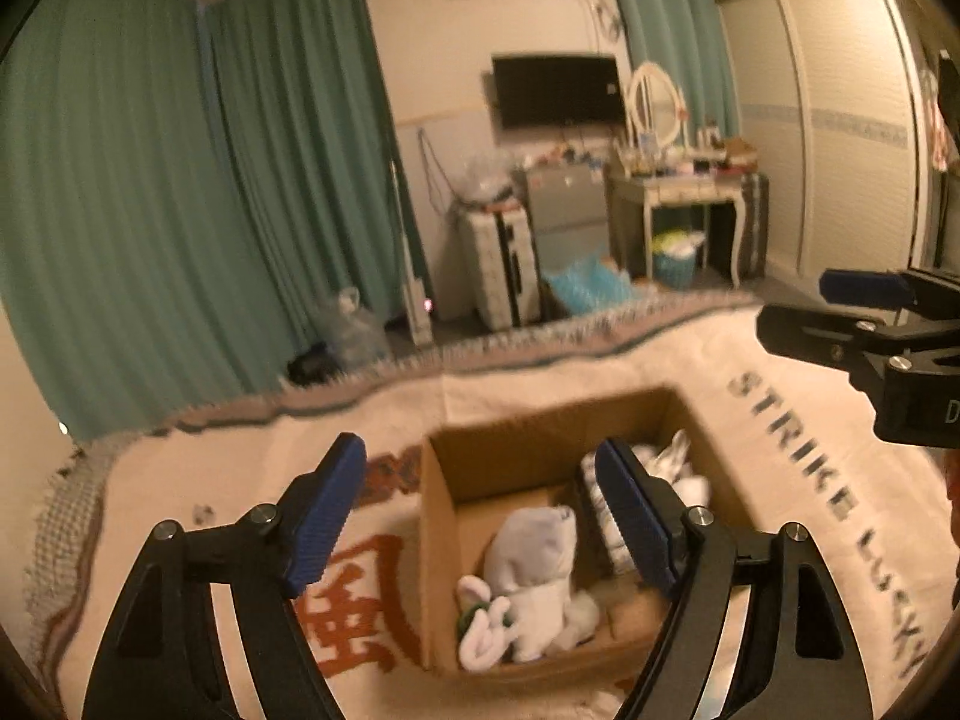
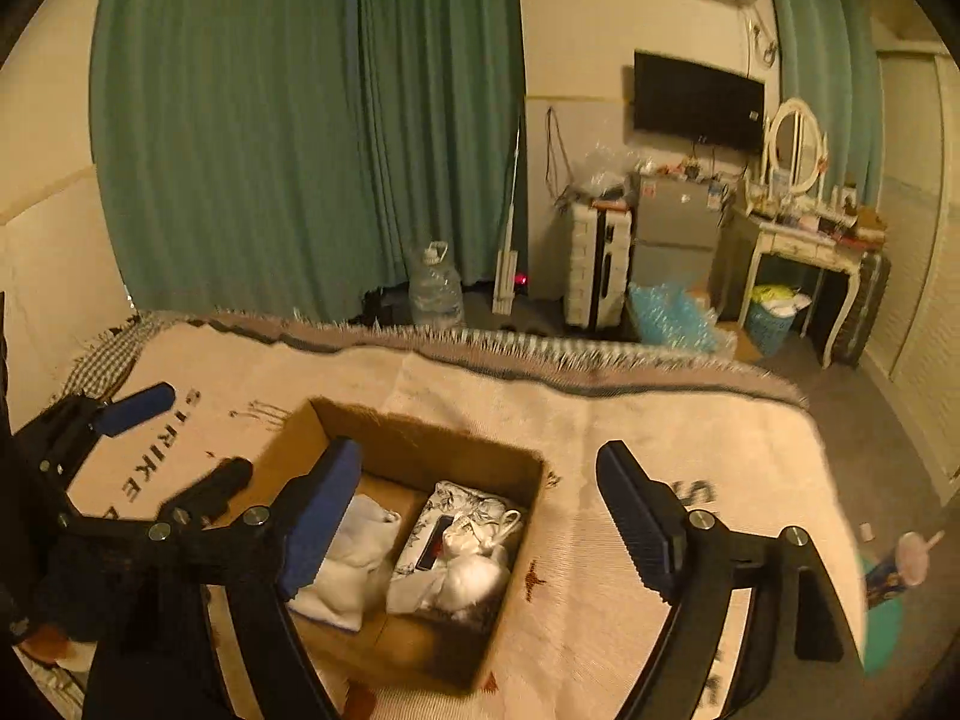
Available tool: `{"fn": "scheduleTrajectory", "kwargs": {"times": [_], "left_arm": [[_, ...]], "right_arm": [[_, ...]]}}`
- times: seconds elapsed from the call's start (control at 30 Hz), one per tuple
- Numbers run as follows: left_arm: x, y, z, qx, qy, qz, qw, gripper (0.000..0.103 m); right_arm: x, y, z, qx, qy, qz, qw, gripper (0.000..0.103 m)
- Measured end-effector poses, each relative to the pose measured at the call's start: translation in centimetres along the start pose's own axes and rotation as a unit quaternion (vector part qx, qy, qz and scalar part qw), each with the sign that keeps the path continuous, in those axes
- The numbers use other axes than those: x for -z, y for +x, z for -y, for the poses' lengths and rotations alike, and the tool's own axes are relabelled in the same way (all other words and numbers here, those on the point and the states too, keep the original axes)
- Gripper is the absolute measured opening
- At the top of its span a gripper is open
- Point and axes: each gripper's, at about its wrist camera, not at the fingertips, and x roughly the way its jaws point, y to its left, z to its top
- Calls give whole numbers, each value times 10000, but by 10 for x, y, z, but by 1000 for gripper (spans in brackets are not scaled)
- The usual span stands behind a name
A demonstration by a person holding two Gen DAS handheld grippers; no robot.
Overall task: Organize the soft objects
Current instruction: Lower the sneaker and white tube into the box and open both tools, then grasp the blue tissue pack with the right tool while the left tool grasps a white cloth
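Observation:
An open cardboard box sits on the bed blanket. It holds a grey-white plush, small white soft toys and a patterned cloth. My left gripper is open and empty above the box's near left side. The right gripper shows at the right edge. In the right wrist view the box holds a white cloth and a patterned cloth bundle. My right gripper is open and empty above the box. The left gripper is at the left.
The blanket's fringed far edge drops to the floor. Beyond stand a water jug, a suitcase, a vanity table and green curtains. A cup with a straw sits at the right.

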Motion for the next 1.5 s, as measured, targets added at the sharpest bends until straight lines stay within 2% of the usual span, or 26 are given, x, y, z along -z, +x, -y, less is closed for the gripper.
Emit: {"fn": "scheduleTrajectory", "kwargs": {"times": [0.1, 0.23, 0.37, 0.53, 0.67, 0.83, 1.0, 1.13, 1.37, 1.5], "left_arm": [[-18, -54, -5, 1, 37, 318, 9995, 90], [-27, -122, -9, -109, 108, 828, 9964, 90], [-22, -172, -16, -91, -19, 980, 9951, 90], [-3, -204, -21, -119, -103, 955, 9953, 91], [20, -208, -26, -183, -263, 853, 9958, 91], [55, -190, -30, -267, -389, 531, 9975, 91], [95, -153, -30, -363, -653, 36, 9972, 91], [123, -113, -26, -378, -778, -420, 9954, 91], [173, -55, -10, -110, -961, -1179, 9883, 91], [192, -32, 1, -22, -869, -1423, 9860, 91]], "right_arm": [[-13, -57, -7, 24, -68, 245, 9997, 88], [-18, -132, -26, 166, -251, 545, 9981, 95], [-12, -185, -43, 230, -335, 817, 9958, 103], [10, -223, -56, 20, -152, 833, 9964, 103], [33, -230, -66, 63, -203, 809, 9965, 103], [66, -202, -75, -23, -276, 473, 9985, 103], [100, -149, -80, -137, -192, 89, 9997, 103], [129, -94, -77, -169, -102, -437, 9988, 103], [182, -11, -71, 83, -410, -1336, 9902, 103], [207, 21, -65, -48, -401, -1830, 9823, 103]]}}
